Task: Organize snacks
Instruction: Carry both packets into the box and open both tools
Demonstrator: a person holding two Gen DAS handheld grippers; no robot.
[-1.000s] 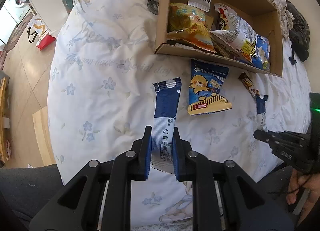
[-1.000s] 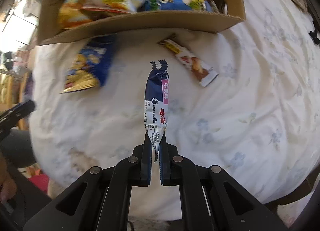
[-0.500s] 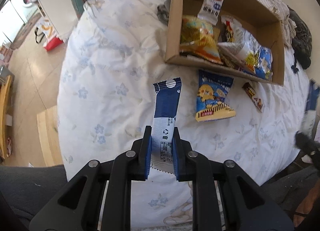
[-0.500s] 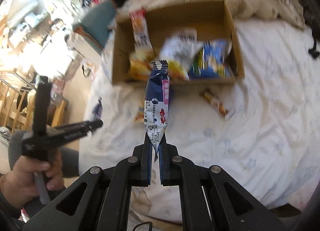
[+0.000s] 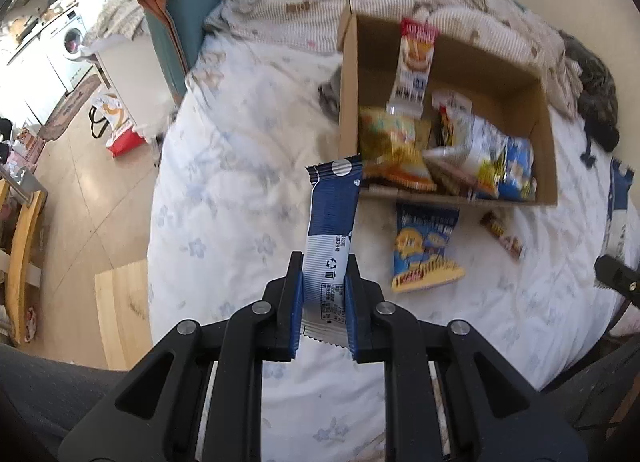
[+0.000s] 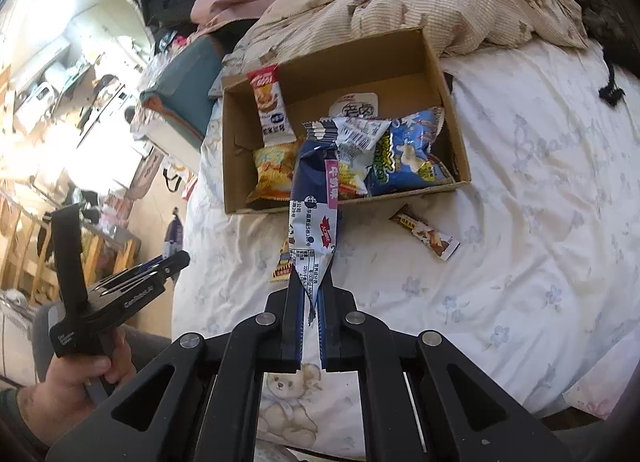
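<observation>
Both hands are carrying. My left gripper (image 5: 323, 290) is clamping the lower end of a blue-and-white stick packet (image 5: 332, 218), which is standing up out of the jaws, clear of the bedspread (image 5: 224, 198). My right gripper (image 6: 310, 302) is pinching the crimped tail of a second blue packet (image 6: 316, 198), jaws clenched almost flat on the foil; it is also hanging in the air.

Step in hand, as I am reading it: ferrying both sticks to the cardboard box (image 6: 344, 198), which is sitting ahead on the bed and already holding several bags. Next move is calling for bringing each packet over the near wall and above a free patch before letting go. The bare floor at the back of the box looks the best spot.

Still lying out on the spread, just in front of the box: a blue chip bag (image 5: 424, 250) and a small brown bar (image 6: 424, 236).

The right view is showing the box floor, a round white label there, and my left hand (image 6: 76, 382) on its handle. The left view is showing the chip bag whole, which my right packet is mostly hiding in the other.
</observation>
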